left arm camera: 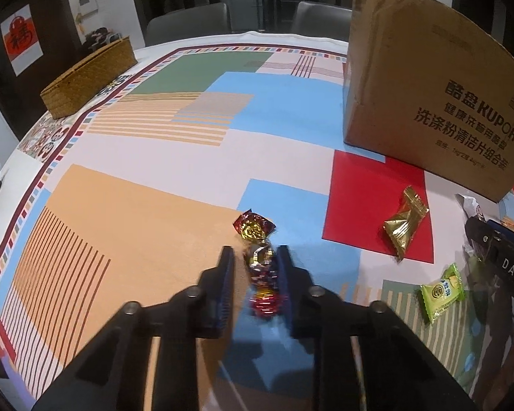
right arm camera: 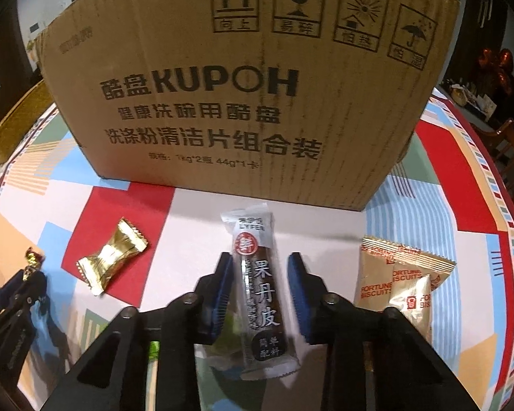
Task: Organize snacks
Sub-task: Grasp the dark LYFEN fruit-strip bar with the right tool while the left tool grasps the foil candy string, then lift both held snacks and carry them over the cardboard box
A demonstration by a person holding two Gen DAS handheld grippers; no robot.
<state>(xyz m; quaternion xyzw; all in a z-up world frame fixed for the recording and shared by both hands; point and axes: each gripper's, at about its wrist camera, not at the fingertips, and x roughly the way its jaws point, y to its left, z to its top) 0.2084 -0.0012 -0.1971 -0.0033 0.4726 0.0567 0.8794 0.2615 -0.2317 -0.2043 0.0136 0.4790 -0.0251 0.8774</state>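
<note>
My left gripper (left arm camera: pixel 255 250) is shut on a red and gold foil-twist candy (left arm camera: pixel 262 274), whose far twisted end sticks out past the fingertips over the tablecloth. My right gripper (right arm camera: pixel 258 257) holds a dark brown fruit-leather bar (right arm camera: pixel 262 294) in a clear wrapper, its blue pads pressing both long sides. The bar points toward the cardboard box (right arm camera: pixel 240 85). In the right wrist view the left gripper (right arm camera: pixel 27 274) shows at the left edge with the candy. In the left wrist view part of the right gripper's body (left arm camera: pixel 497 250) shows at the right edge.
A gold packet (left arm camera: pixel 406 226) lies on the red patch between the grippers. A green packet (left arm camera: pixel 442 291) lies near the right gripper. Fortune biscuit packets (right arm camera: pixel 404 281) lie to its right. A woven basket (left arm camera: pixel 85 75) stands at the table's far left edge.
</note>
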